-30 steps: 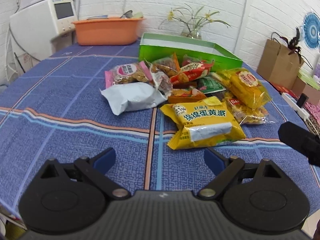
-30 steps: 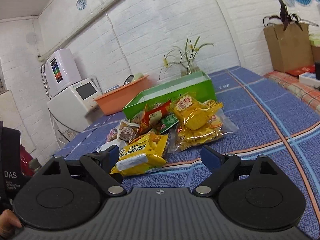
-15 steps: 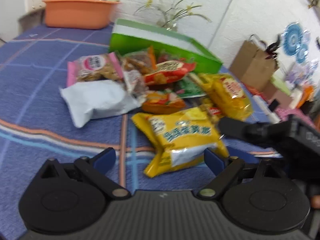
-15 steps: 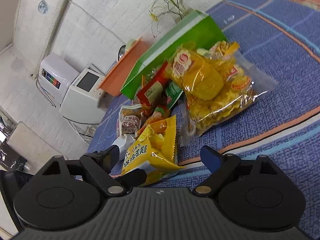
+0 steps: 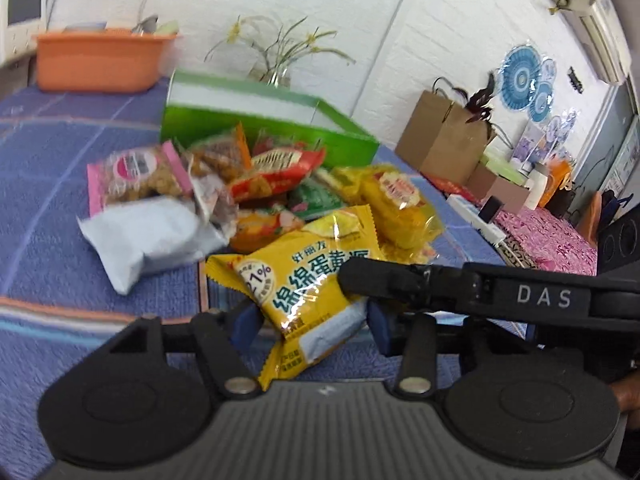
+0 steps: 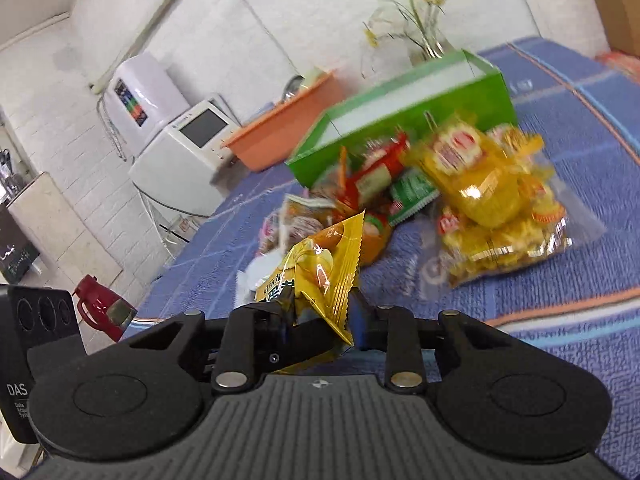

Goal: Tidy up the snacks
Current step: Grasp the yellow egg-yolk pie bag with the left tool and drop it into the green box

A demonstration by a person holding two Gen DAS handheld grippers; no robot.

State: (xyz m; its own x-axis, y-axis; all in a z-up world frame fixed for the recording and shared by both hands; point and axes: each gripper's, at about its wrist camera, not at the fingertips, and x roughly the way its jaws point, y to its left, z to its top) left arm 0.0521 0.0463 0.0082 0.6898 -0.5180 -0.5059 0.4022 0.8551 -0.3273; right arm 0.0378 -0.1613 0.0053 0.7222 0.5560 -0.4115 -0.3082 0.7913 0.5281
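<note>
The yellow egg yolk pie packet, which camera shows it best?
The left wrist view: the yellow packet faces that camera, printed front readable, held between both hand-held grippers. The right wrist view shows the yellow packet mostly edge-on, crumpled between the right hand-held gripper fingers, with little of the print visible.

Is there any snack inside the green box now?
No, the green box shows only its bare white inner wall; the snack pile lies in front of it.

Snack pile point(image 5: 256, 196) on table point(image 5: 48, 264); open box point(image 5: 256, 120) behind; basin point(image 5: 96, 60) behind-left.
</note>
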